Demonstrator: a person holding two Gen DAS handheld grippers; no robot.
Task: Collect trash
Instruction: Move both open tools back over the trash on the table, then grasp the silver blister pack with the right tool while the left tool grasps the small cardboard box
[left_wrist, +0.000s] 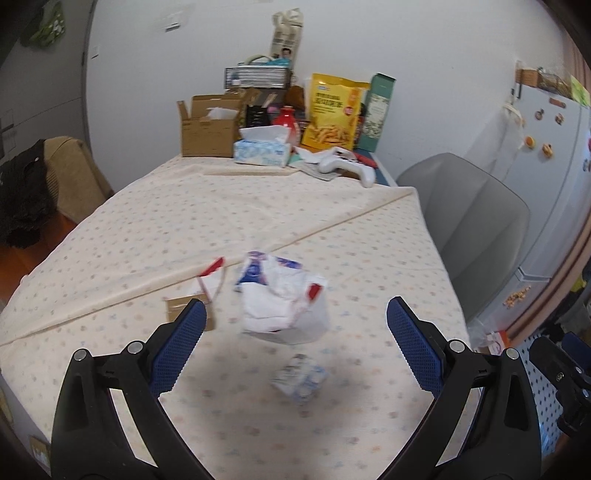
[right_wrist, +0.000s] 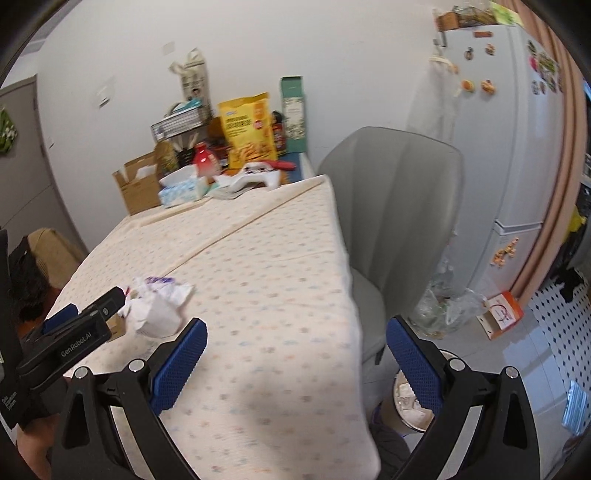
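Note:
A crumpled white wrapper with blue and red print (left_wrist: 282, 295) lies on the dotted tablecloth (left_wrist: 221, 229), just ahead of my left gripper (left_wrist: 295, 314), which is open and empty. A small crumpled blue-white scrap (left_wrist: 300, 376) lies between its fingers, nearer the camera. A brown cardboard piece with a red-and-white strip (left_wrist: 192, 306) lies left of the wrapper. My right gripper (right_wrist: 295, 336) is open and empty over the table's right edge. The wrapper also shows in the right wrist view (right_wrist: 157, 306), with the left gripper's body (right_wrist: 74, 332) beside it. A bin holding white trash (right_wrist: 412, 402) stands on the floor below.
The table's far end holds a cardboard box (left_wrist: 207, 125), a tissue box (left_wrist: 264, 146), a yellow snack bag (left_wrist: 334, 110) and a white controller (left_wrist: 345, 166). A grey chair (right_wrist: 399, 206) stands at the table's right side. A fridge (right_wrist: 517, 129) stands beyond it.

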